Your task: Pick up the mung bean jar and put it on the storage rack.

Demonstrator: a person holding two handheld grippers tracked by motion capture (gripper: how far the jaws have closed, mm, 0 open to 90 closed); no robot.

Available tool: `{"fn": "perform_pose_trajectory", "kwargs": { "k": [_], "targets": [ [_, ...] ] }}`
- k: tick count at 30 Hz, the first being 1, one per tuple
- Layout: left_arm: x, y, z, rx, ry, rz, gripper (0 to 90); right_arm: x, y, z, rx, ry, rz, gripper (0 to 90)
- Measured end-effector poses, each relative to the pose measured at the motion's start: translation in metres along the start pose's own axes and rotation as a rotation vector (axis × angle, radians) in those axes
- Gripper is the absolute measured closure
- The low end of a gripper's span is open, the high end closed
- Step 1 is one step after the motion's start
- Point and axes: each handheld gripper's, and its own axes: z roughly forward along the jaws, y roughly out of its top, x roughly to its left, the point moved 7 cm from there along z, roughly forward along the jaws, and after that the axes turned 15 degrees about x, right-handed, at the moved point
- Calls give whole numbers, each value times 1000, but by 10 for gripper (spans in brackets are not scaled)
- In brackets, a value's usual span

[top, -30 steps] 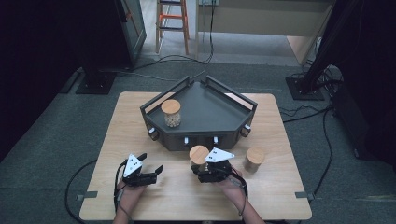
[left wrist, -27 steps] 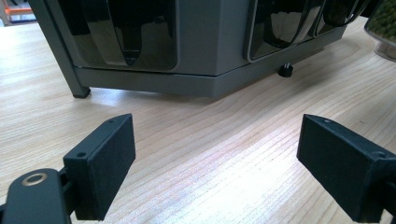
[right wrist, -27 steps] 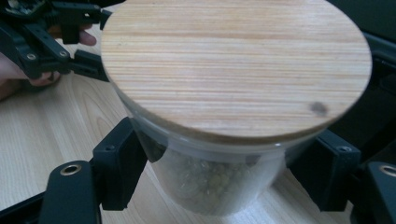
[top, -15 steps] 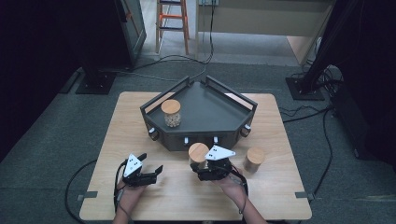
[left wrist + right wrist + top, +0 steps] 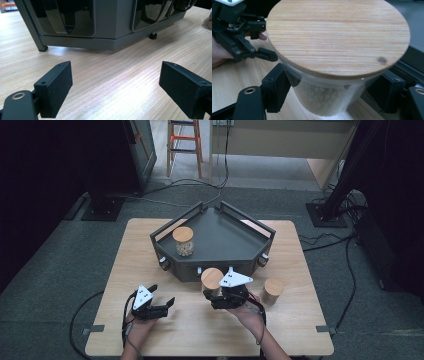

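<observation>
The bench (image 5: 150, 330) is lit from above amid dark surroundings; glare is seen at 6 o'clock in the left gripper view, softly blurred.

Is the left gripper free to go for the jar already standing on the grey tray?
Probably yes. The left gripper is open and empty over bare table, and the jar on the tray stands near the tray's left front, with only its low rail between.

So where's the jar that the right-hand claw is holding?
In the high view the jar sits clamped in the right gripper, just in front of the dark tray, left of another jar.
</observation>
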Motion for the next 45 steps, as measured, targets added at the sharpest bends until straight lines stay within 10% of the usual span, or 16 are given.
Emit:
{"fn": "perform_pose_trajectory", "kwargs": {
  "k": [45],
  "targets": [
    [0, 1, 0, 9, 0, 2, 115, -28, 36, -21, -28, -13, 33, 250]
  ]
}}
